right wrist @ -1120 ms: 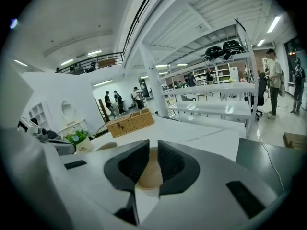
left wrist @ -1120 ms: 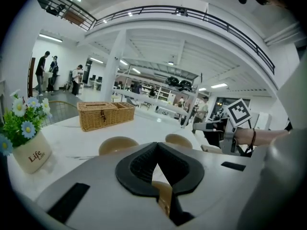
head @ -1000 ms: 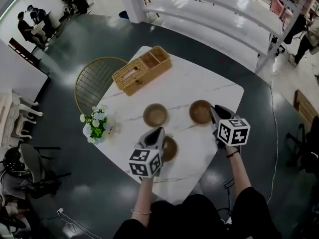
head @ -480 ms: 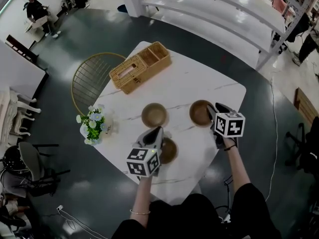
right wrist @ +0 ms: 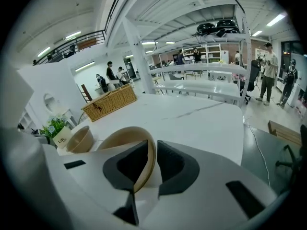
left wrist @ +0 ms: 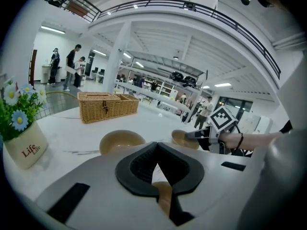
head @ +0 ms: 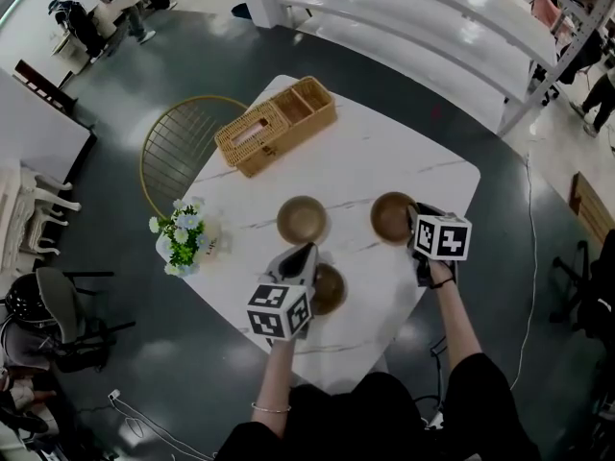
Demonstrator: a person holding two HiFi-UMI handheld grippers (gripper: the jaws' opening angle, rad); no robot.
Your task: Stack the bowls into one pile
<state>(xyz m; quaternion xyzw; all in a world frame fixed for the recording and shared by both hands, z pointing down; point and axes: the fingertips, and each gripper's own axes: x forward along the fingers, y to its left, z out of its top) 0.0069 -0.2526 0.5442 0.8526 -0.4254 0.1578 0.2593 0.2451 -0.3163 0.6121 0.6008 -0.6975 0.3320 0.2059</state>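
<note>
Straddling the right bowl [head: 389, 216] at its three o'clock rim, the right gripper [head: 414, 222] is closing its fingers, one pad not yet touching; the left gripper [head: 306, 254] is clenching its fingers on the near bowl [head: 331, 290], six o'clock on the worktop [head: 384, 152].

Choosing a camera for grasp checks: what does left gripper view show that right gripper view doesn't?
Only left gripper view: the right gripper seen from outside, with its marker cube, and the nearest round tan wooden bowl, its rim pinched in the left gripper.
Only right gripper view: the right-hand tan bowl with its rim standing between that gripper's closing jaws, a gap beside one pad.
Both: the white marble table, woven wicker basket, white flower pot, the middle tan bowl and the right-hand tan bowl itself.
</note>
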